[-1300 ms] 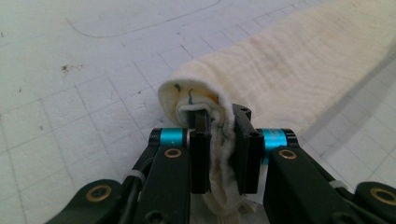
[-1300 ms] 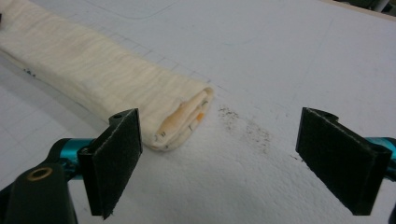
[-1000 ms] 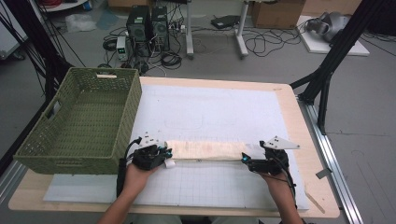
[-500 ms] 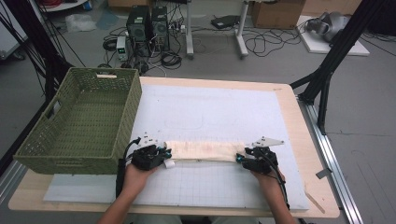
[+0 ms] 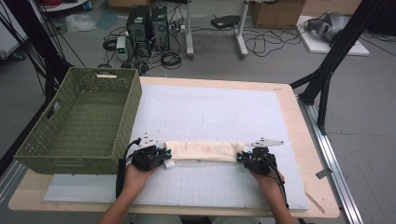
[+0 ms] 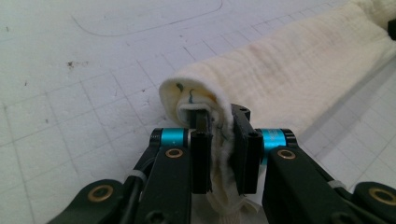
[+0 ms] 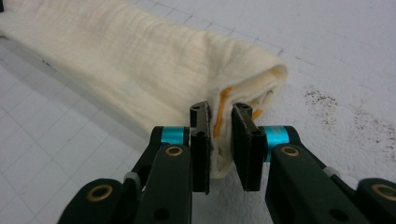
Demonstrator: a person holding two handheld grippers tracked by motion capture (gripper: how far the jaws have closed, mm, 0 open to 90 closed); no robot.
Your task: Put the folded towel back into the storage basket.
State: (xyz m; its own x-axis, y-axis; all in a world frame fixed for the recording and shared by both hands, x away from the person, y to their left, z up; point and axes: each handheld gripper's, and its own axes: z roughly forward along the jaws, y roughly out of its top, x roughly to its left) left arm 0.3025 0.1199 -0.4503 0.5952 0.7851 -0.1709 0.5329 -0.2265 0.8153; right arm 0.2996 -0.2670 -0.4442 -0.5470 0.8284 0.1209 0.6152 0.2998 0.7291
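Across the near part of the counter [image 5: 299, 121], the rolled cream cloth [image 5: 201, 151] lies with its long axis running left to right, 1 end at each gripper and the green basket [image 5: 79, 123] off to its left. The left gripper [image 5: 161, 154] has its fingers [image 6: 201, 154] clamped narrow on the left end, while the right gripper [image 5: 242, 157] has just been closing, its fingers [image 7: 201, 149] now pinching the right end. How many layers each pinch catches is hard to make out inside the folds.
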